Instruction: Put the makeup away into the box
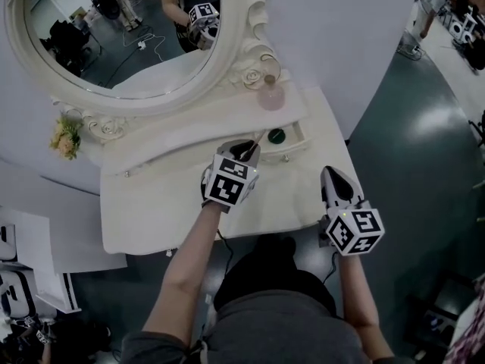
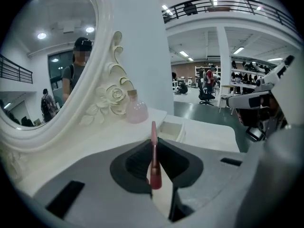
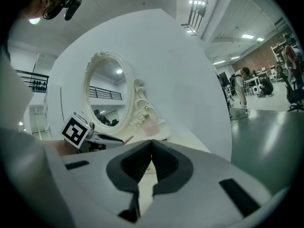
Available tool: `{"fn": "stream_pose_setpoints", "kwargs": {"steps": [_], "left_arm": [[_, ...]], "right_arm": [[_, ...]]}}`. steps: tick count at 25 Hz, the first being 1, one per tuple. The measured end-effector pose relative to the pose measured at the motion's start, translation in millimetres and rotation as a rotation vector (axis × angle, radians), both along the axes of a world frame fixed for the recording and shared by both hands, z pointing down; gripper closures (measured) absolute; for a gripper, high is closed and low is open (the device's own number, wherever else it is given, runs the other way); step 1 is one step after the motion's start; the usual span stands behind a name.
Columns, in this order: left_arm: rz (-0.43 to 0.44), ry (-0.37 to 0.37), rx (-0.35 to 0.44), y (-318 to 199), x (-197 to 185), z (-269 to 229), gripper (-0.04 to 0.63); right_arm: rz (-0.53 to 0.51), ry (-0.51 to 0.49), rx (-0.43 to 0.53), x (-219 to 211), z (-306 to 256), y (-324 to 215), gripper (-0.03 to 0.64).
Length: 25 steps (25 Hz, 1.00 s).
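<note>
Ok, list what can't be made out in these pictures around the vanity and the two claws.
- Box: the left gripper view shows only its rim, and in the head view the left claw covers its near part.
- Green item inside it: too small in the head view to identify.
- Pink stick in the left claw: the kind of makeup is unclear.
- Vanity front edge: in the head view, partly hidden by the person's arms.

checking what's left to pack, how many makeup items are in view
3: a pink stick held by the left gripper, a pink bottle at the mirror base, a green round item in the open box. More may be hidden inside.
</note>
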State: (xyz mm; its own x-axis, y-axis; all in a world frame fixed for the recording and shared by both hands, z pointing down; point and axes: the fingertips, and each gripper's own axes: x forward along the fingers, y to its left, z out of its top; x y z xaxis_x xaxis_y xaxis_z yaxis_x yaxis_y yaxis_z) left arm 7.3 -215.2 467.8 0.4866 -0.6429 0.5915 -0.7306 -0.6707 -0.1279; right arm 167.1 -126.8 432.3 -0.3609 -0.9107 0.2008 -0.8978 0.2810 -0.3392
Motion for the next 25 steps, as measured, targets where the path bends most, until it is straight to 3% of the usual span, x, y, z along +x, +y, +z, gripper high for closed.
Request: {"fn": "stream_pose_setpoints", "kwargs": {"steps": [13, 25], "left_arm": [[0.233, -0.054, -0.041, -28.1, 55.5, 15.5, 0.546], [0.352, -0.129, -0.079, -35.4, 81.6, 40.2, 0.546]], "right_arm": [[0.114, 0.012, -0.024, 7.9, 1.4, 0.1, 0.612], [0.188, 0.019, -0.055, 13.7, 7.4, 3.3, 0.612]]}}
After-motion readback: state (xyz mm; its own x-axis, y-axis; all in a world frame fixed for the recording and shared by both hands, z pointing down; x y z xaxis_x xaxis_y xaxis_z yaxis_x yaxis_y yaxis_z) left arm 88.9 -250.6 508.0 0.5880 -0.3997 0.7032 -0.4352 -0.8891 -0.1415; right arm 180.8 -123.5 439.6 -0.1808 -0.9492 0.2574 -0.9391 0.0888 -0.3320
